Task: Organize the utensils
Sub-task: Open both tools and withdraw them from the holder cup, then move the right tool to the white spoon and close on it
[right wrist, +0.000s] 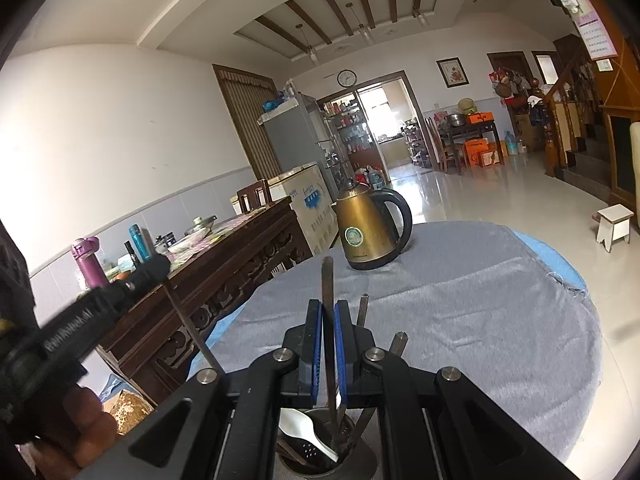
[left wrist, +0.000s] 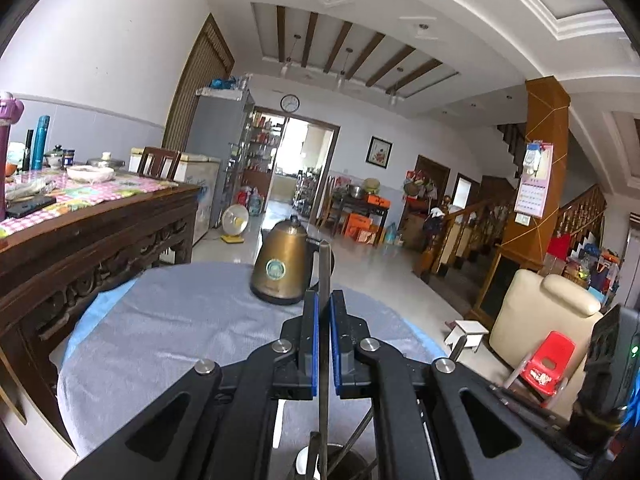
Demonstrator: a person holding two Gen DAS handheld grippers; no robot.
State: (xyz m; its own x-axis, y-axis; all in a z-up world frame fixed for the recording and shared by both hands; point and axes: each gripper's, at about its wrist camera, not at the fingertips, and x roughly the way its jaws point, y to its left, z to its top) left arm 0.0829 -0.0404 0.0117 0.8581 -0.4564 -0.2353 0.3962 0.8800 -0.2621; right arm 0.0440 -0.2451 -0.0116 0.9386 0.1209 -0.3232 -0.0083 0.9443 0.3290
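The left gripper (left wrist: 324, 300) is clamped on a flat dark chopstick (left wrist: 324, 264) that stands nearly upright between its blue pads (left wrist: 315, 340). The right gripper (right wrist: 329, 312) is likewise closed on a second chopstick (right wrist: 328, 280), its lower end reaching down into the metal utensil holder (right wrist: 332, 466). The holder stands on the grey cloth (right wrist: 480, 320) covering the round table, directly below both grippers and on the near side of the brass-coloured electric kettle (right wrist: 366, 228). Inside the holder: a white plastic spoon (right wrist: 304, 432) and several more dark chopsticks (right wrist: 362, 310), leaning to the right. In the right wrist view, a person's hand (right wrist: 80, 428) grips the left gripper's handle, left of the holder.
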